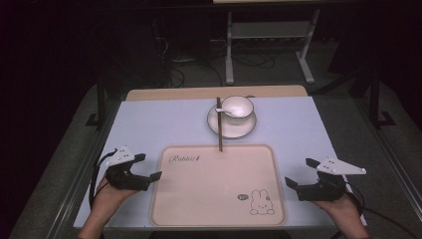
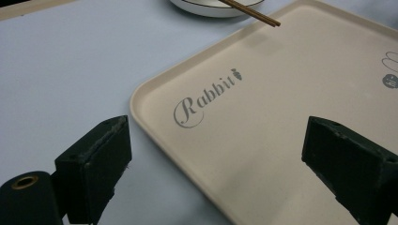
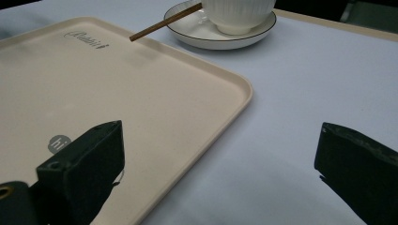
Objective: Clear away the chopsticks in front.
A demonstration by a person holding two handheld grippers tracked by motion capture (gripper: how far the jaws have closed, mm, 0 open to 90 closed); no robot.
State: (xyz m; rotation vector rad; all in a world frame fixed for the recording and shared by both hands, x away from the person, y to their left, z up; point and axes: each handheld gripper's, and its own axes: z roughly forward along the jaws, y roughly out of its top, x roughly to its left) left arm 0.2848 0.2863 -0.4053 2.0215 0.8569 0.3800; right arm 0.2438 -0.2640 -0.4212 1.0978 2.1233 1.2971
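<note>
A beige tray [image 1: 214, 209] [image 2: 281, 117] [image 3: 141, 89] printed with "Rabbit" and a bunny lies at the table's near middle. Behind it a white plate [image 1: 234, 130] [image 3: 197, 35] carries a white bowl [image 1: 240, 106] [image 3: 237, 11] with a white spoon [image 1: 224, 110] inside. Brown chopsticks [image 1: 219, 124] [image 2: 251, 11] [image 3: 162, 23] rest on the plate, their tips over the tray's far rim. My left gripper [image 1: 149, 167] [image 2: 216, 164] is open at the tray's left edge, empty. At the tray's right side my right gripper [image 1: 302, 173] [image 3: 220, 173] is open, holding nothing.
The table [image 1: 149, 124] has a pale blue-grey top with a wooden strip [image 1: 214, 92] along its far edge. A metal stand [image 1: 268, 45] and cables sit on the dark floor beyond. Bare table surface lies left and right of the tray.
</note>
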